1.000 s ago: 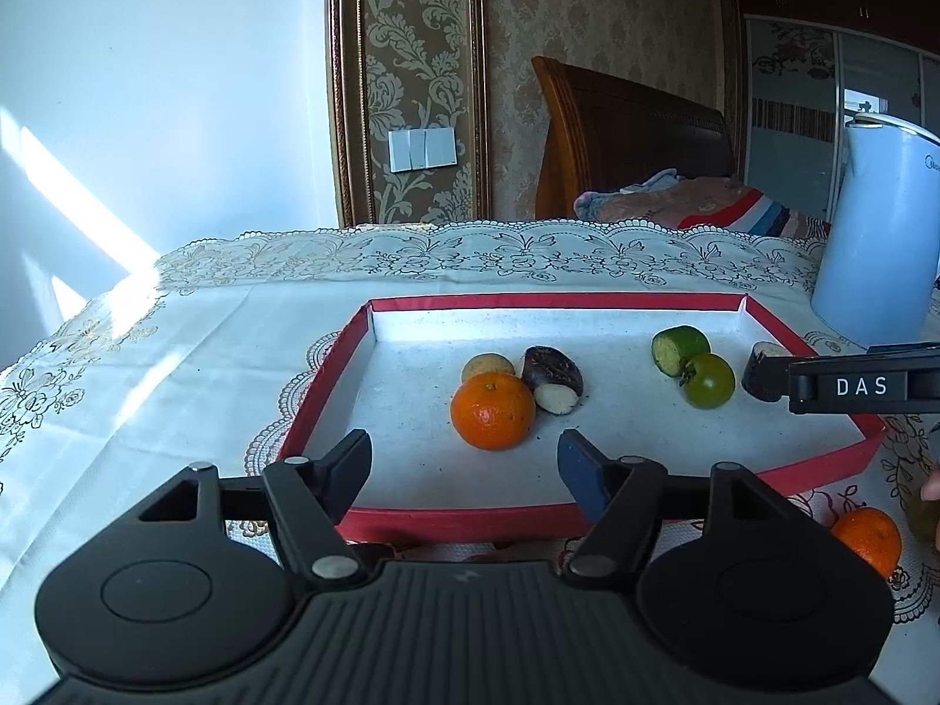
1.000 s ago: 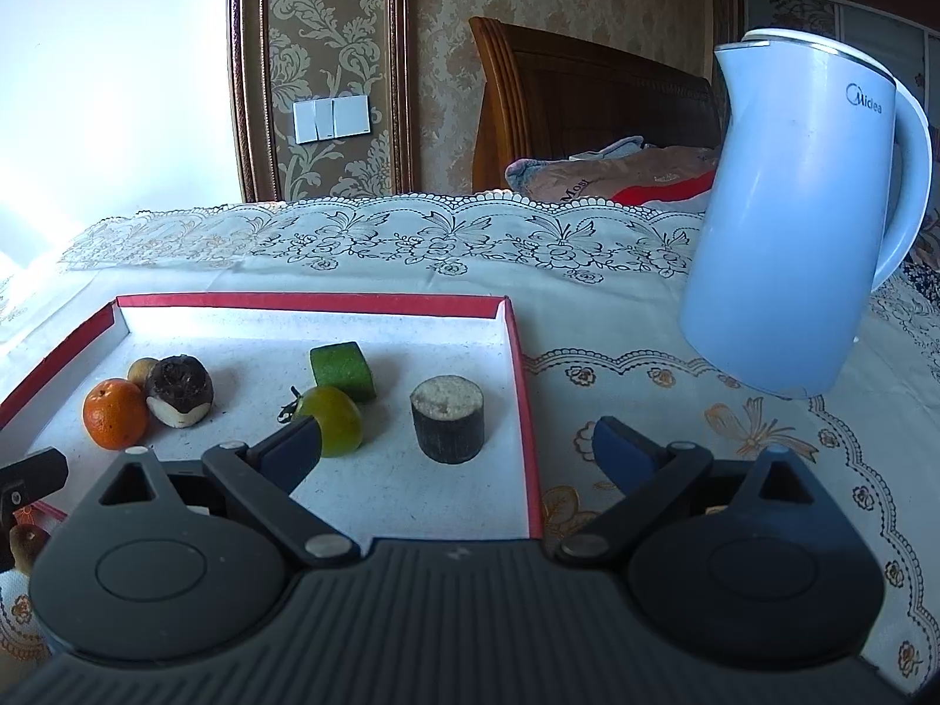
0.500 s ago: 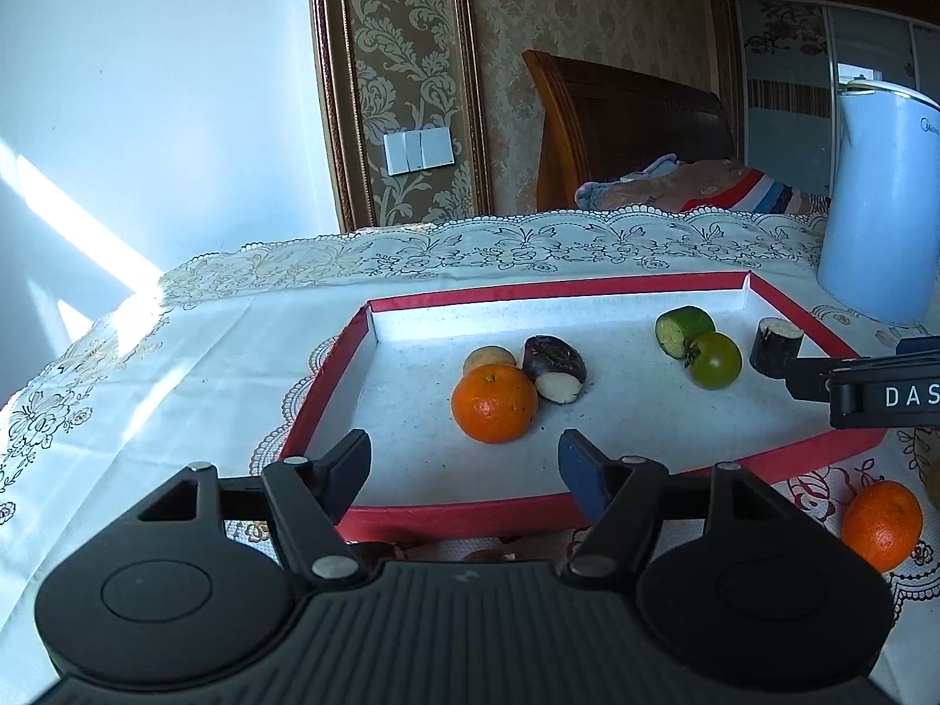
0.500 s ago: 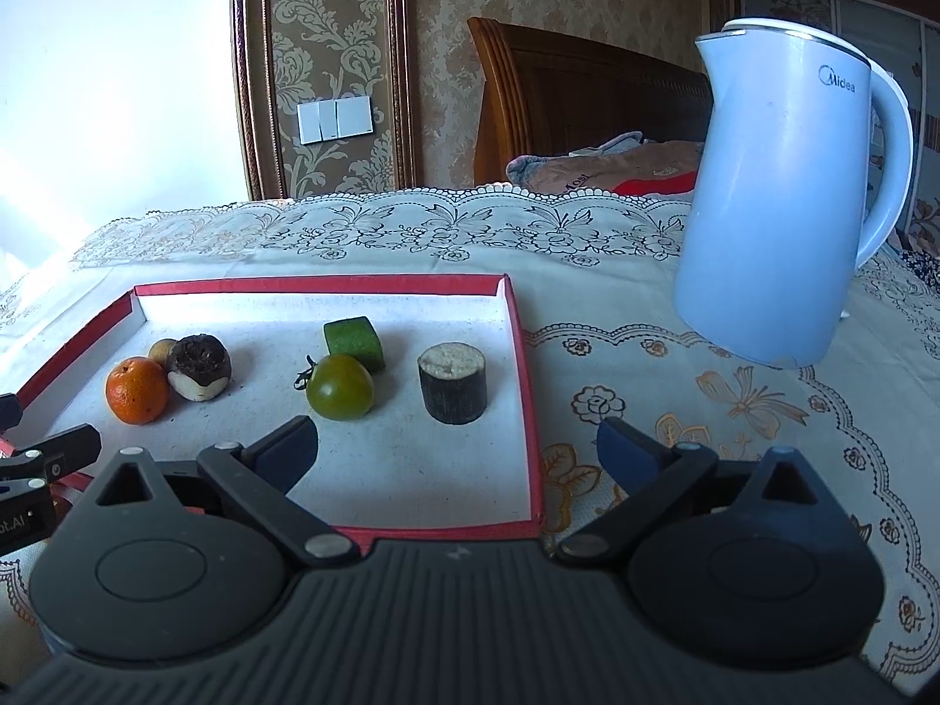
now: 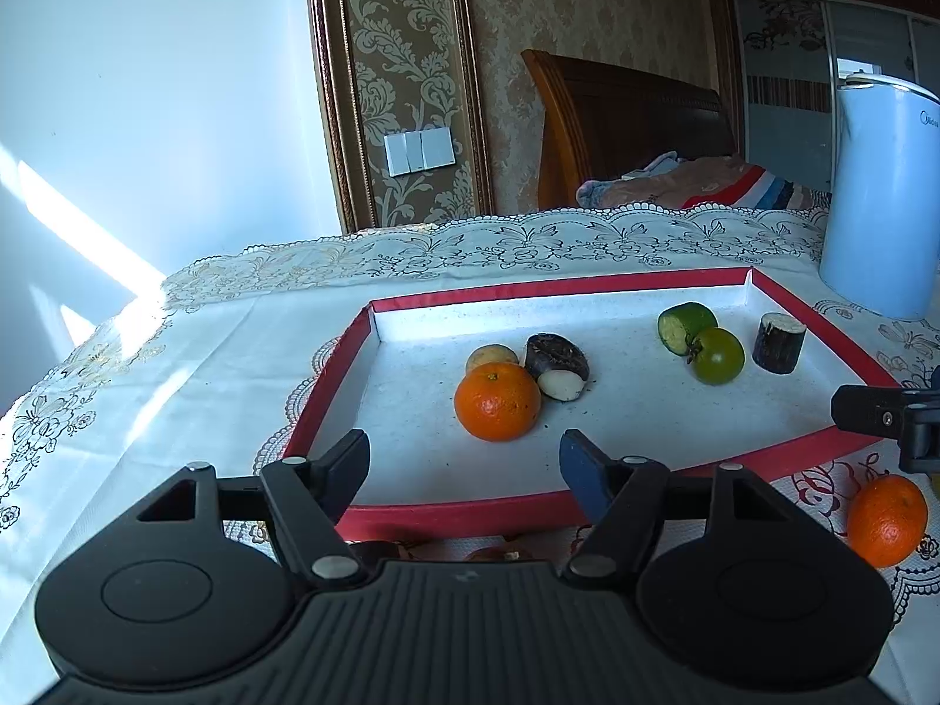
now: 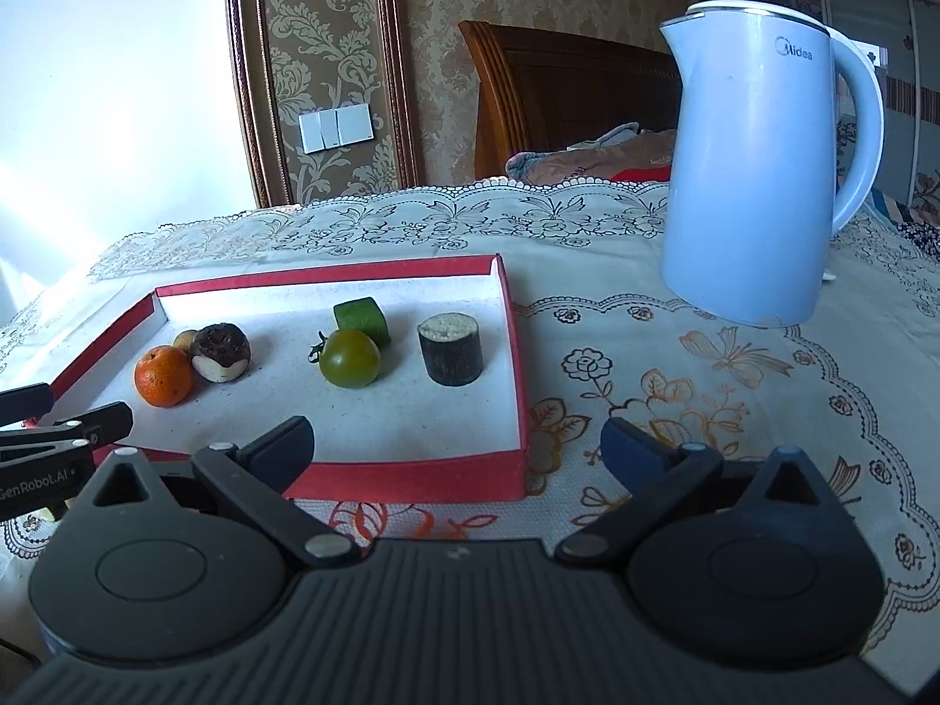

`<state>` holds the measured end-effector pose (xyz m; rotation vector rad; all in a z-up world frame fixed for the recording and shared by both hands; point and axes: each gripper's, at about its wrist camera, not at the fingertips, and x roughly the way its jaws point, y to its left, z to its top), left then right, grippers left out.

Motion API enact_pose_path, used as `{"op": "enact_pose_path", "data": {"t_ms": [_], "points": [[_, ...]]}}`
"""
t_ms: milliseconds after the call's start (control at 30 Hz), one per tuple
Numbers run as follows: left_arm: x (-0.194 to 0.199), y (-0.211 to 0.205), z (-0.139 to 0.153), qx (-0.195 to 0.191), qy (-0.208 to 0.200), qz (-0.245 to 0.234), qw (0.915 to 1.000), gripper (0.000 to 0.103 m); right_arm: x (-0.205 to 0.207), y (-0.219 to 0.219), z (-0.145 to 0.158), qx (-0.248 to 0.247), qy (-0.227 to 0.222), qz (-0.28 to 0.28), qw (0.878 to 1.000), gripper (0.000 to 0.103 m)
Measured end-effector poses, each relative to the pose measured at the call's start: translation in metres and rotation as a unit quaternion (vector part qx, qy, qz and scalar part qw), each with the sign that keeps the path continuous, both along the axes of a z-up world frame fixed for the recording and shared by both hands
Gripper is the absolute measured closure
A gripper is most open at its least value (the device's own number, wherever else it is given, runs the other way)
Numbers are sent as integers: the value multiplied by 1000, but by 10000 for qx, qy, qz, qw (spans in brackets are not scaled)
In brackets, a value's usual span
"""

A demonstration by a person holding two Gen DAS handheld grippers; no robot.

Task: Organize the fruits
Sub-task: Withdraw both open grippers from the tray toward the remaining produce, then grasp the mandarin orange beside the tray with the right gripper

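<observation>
Left tool [image 5: 464,458]: jaws apart, empty, at the tray's near rim.
Right tool [image 6: 458,449]: jaws wide, empty.
Left view only: loose orange [image 5: 886,520] on the bench, right of the tool (outside the tray).
Tray [image 6: 411,479]: orange [image 6: 163,376], green tomato [image 6: 350,358] and dark cylinder [image 6: 450,349] inside.
Far right: kettle [image 6: 758,176], bare cloth before it.

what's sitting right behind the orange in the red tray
Behind the orange sit a small yellowish fruit and a dark peeled piece. The orange covers the yellowish fruit's lower part.
</observation>
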<state>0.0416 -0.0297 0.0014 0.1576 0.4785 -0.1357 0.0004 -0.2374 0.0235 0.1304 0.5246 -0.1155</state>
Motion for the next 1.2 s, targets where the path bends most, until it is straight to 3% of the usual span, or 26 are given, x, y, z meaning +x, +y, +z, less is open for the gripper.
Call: {"op": "enact_pose_path", "data": {"t_ms": [333,833,1200], "points": [[-1,2,1,-40,-18,-17,10000,31,-34,-17,-4,174,-88,-104,9998,0],[-1,4,2,-86,4,-3,10000,31,-40,15,-7,-490,-36,519,9974,0],[-1,6,3,-73,-1,17,10000,31,-38,32,-9,-932,28,765,9927,13]]}}
